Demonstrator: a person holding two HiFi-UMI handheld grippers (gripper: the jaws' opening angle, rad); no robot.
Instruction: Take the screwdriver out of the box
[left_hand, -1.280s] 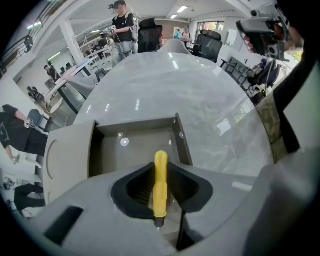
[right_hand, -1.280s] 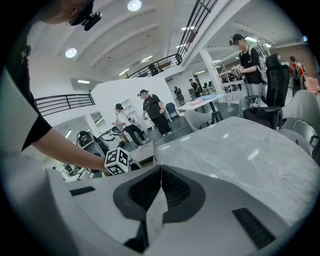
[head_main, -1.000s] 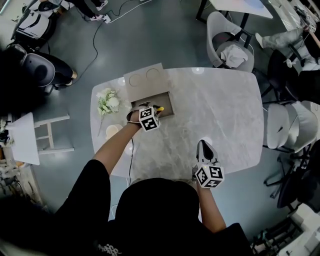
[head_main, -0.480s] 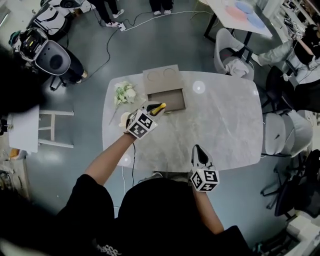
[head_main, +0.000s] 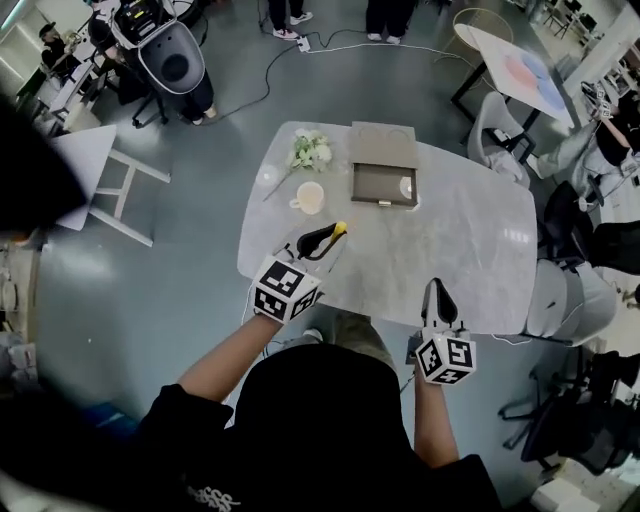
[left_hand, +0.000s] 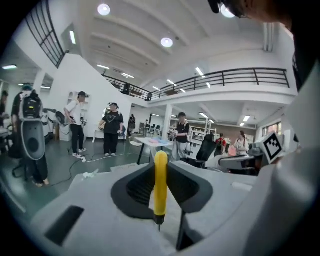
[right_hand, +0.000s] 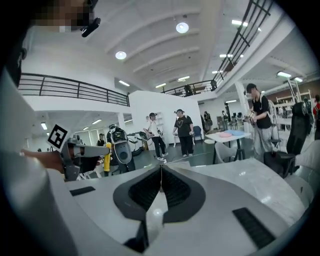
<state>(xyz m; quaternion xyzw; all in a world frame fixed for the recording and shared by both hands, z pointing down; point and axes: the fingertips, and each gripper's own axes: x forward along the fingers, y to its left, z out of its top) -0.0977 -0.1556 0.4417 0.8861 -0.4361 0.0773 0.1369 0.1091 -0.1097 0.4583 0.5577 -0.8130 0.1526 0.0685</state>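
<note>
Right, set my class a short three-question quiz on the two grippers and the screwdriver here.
1. True or false: the screwdriver lies inside the box.
2. Its handle is: A red, B yellow, C blue.
3. Fill in: the right gripper has its jaws ____.
Key: 1 false, the left gripper holds it clear of the box; 2 B; 3 shut.

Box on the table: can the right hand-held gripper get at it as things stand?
Probably yes. The right hand-held gripper is shut and empty, and only bare tabletop lies between it and the open box.
</note>
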